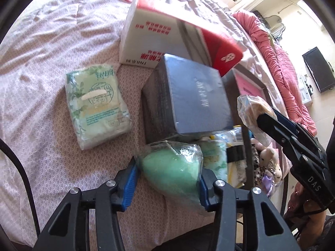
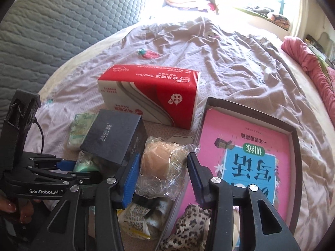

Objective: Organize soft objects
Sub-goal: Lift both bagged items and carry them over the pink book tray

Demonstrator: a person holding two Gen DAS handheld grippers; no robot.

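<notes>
Gripping: left gripper pads closed on green sponge in clear plastic wrap, at the near edge of the pink patterned bedsheet | right gripper clamped on tan round sponge in crinkled clear wrap, raised beside dark square box | red-and-white tissue pack behind.

The near end of the green sponge is hidden behind the left tool, and in the right wrist view only a sliver of it is seen under the dark box. The red and white tissue pack is blurred, its print unreadable. The green tissue packet is largely covered by the dark box. The leopard-print cloth is cut off by the lower edge.
</notes>
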